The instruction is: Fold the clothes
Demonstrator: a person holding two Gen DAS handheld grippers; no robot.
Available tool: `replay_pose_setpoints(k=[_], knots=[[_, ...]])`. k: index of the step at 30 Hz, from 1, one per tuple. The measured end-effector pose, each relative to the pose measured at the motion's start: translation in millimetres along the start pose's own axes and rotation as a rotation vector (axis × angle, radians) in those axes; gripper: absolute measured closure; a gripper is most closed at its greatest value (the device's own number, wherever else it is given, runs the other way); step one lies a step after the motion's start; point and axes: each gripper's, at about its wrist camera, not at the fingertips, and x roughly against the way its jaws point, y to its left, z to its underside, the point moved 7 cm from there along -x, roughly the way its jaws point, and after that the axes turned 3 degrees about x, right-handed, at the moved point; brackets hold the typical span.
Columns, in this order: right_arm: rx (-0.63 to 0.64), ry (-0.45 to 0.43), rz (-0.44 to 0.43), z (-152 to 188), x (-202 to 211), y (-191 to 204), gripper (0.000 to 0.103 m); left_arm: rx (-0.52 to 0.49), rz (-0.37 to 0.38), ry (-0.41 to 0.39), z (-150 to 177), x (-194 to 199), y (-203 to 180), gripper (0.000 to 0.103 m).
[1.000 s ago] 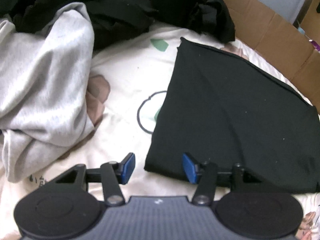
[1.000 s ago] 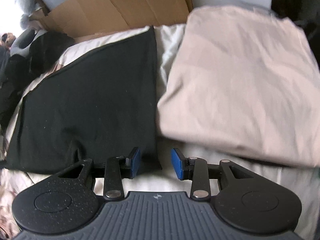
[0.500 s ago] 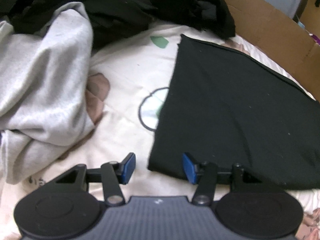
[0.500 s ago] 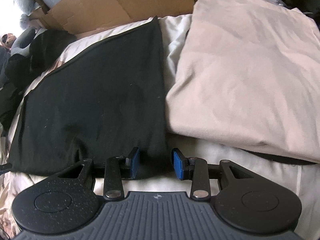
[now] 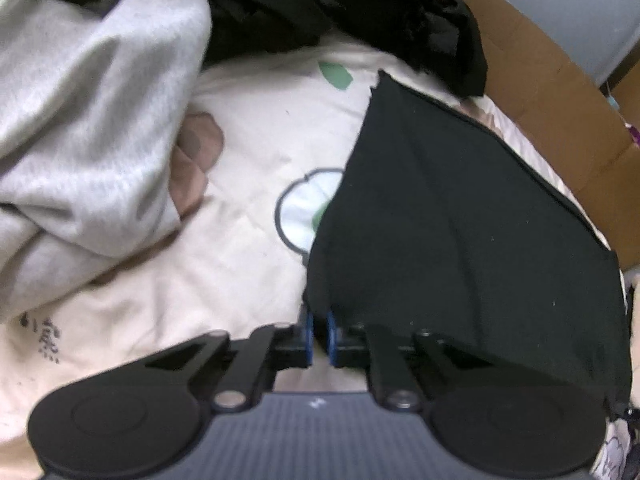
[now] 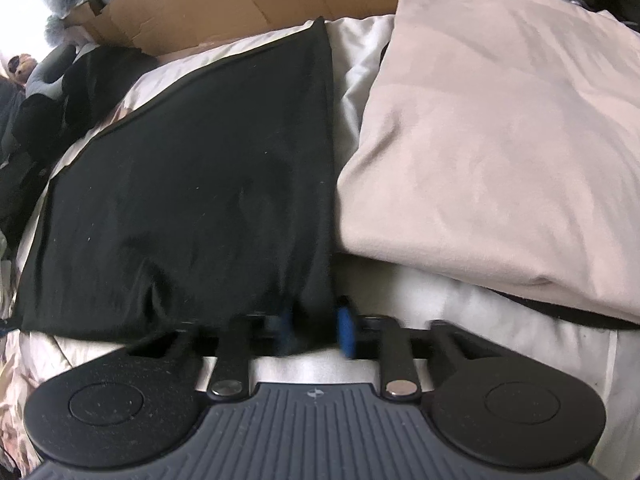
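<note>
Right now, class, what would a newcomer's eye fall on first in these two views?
The folded black garment lies mid-bed. The left hand-held gripper and the right hand-held gripper each pinch a near corner. A grey sweatshirt is heaped to its left, a beige folded cloth to its right.

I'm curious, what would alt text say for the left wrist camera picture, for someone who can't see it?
A handheld tool has its two blue-tipped fingers pinched on the near left corner of a flat folded black garment lying on a cream printed bedsheet. A crumpled grey sweatshirt sits to the left, dark clothes are heaped behind, and cardboard lines the right side.
</note>
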Motion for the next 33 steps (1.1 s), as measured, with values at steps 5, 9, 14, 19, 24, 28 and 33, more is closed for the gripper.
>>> replay_pose_setpoints(k=[5, 9, 14, 19, 24, 28, 33], knots=[[0.033, 0.003, 0.004, -5, 6, -3, 0.101, -0.011, -0.003, -0.049, -14, 14, 2, 0.099], [0.024, 0.007, 0.014, -5, 6, -8, 0.101, -0.013, -0.018, -0.053, -18, 13, 6, 0.099], [-0.05, 0.047, -0.005, 4, 3, -12, 0.091, 0.008, -0.036, 0.0, -4, 3, 12, 0.09], [-0.177, 0.04, -0.078, 12, 16, -21, 0.071, 0.081, -0.007, 0.006, 5, 10, 20, 0.072], [-0.353, 0.035, -0.209, 26, 14, -23, 0.057, 0.215, 0.114, 0.019, 12, 8, 20, 0.061], [-0.487, 0.017, -0.287, 36, 4, -24, 0.057, 0.3, 0.188, 0.031, 18, -2, 15, 0.058], [-0.63, -0.034, -0.354, 44, -8, -27, 0.057, 0.38, 0.256, 0.019, 20, -15, 13, 0.058]])
